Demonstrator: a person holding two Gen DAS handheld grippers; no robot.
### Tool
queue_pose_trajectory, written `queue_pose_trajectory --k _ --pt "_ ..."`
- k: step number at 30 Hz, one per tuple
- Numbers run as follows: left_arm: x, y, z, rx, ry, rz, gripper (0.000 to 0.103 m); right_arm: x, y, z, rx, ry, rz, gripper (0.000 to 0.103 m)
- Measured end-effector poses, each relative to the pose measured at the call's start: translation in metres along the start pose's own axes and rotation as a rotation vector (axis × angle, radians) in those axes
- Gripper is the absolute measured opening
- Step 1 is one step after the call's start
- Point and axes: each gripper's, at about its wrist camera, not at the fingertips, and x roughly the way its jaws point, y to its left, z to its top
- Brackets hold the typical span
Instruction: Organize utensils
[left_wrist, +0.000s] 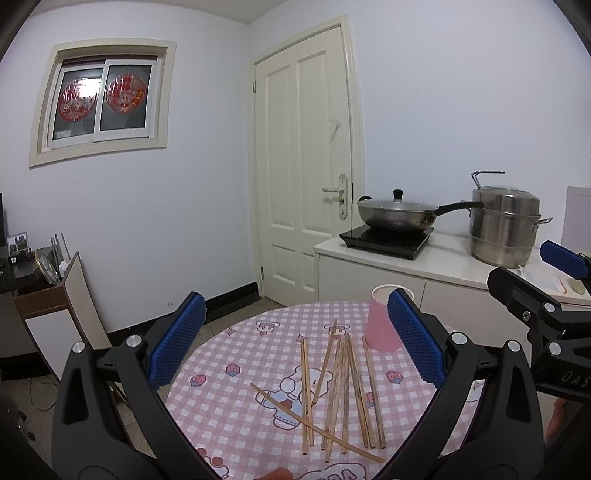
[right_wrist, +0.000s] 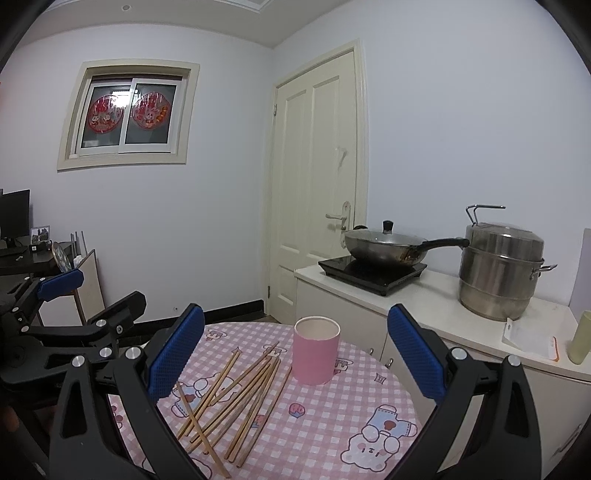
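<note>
Your left claw is spread wide and holds nothing. Your right claw is spread just as wide, empty too, level beside the left.

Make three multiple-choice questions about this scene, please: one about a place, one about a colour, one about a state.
1. Where do the chopsticks lie?
A. inside the cup
B. on the table, beside the cup
C. on the counter

2. What colour is the cup?
A. pink
B. green
C. white

3. How are the right tongs?
A. shut on a chopstick
B. shut on the cup
C. open, holding nothing

Answers:
1. B, they lie scattered on the checked table, left of the cup.
2. A, its outer wall is pink.
3. C, the blue pads stand wide apart with nothing between them; the left tongs are open too.
</note>
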Motion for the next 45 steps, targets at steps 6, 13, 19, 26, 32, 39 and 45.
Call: queue_pose_trajectory --k 6,13,19,26,32,39,45 --pt "0.008 0.003 -0.005 -0.007 0.017 -0.003 0.097 0.01 -0.002 -0.005 0.011 0.02 0.016 0.096" --pt "0.025 0.01 -0.018 -0.015 0.081 -0.008 0.097 0.03 -0.003 -0.016 0.025 0.081 0.04 0.096" --pt "0.048 0.022 -0.034 -0.045 0.179 -0.043 0.097 0.053 -0.002 -0.031 0.027 0.16 0.062 0.096" --pt "0.08 0.032 -0.055 -0.071 0.322 -0.083 0.097 0.079 -0.002 -0.053 0.023 0.262 0.039 0.096" --pt "0.112 0.036 -0.081 -0.081 0.467 -0.094 0.094 0.11 -0.003 -0.076 -0.001 0.375 -0.011 0.096" --pt "0.142 0.055 -0.12 -0.153 0.635 -0.055 0.075 0.136 -0.007 -0.103 -0.003 0.464 -0.015 0.096" --pt "0.16 0.064 -0.134 -0.245 0.691 -0.027 0.064 0.153 0.0 -0.114 -0.012 0.506 0.016 0.096"
